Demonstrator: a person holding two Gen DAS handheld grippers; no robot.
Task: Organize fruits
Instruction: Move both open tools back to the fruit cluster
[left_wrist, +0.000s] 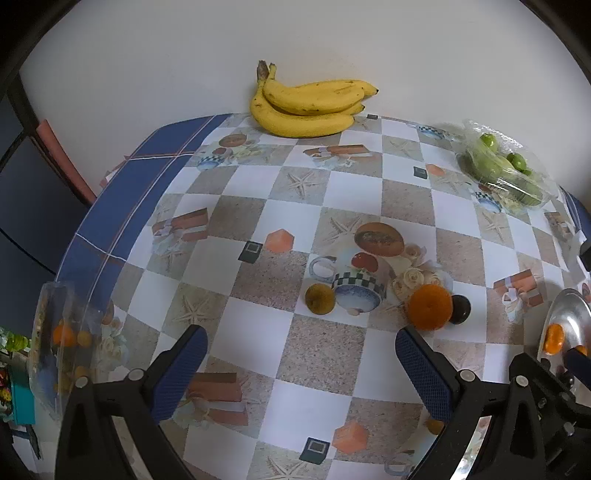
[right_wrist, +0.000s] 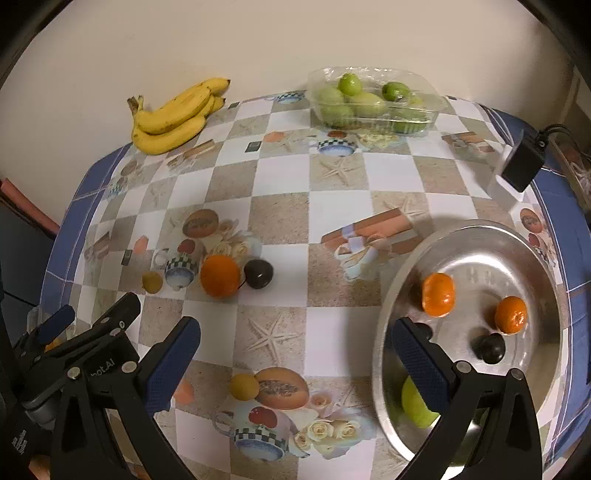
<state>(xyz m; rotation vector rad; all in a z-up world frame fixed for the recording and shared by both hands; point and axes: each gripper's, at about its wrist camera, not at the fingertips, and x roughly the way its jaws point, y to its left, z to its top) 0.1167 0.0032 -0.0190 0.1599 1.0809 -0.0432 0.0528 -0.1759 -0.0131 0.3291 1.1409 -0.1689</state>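
Both hand-held grippers are wide open with nothing between the pads: the left hand-held gripper (left_wrist: 301, 363) hangs over the surface (left_wrist: 317, 192), the right hand-held gripper (right_wrist: 295, 363) sits by the near rim of the metal plate (right_wrist: 546, 258).

Next up looks like the loose trio mid-surface: an orange (left_wrist: 430, 307), a dark plum (left_wrist: 460, 309) touching it, and a small yellow-green fruit (left_wrist: 320, 298) a bit to the left. My take: go for the orange with the left one, come down with the pads either side of its widest part, and close gently so it doesn't squirt out or knock the plum rolling. Round fruit on a slick cloth will wander if nudged.

Count, as far as I can see:
- plate: two oranges (right_wrist: 438, 294), one plum (right_wrist: 491, 348), one green fruit (right_wrist: 415, 400) partly hidden by my finger
- loose: one orange, one plum, one small yellow-green one, plus another yellow fruit (right_wrist: 244, 386) nearer me
- one banana bunch (left_wrist: 310, 107) by the wall; can't count the bananas
- one clear tray of green fruit (right_wrist: 373, 101), too jumbled to count
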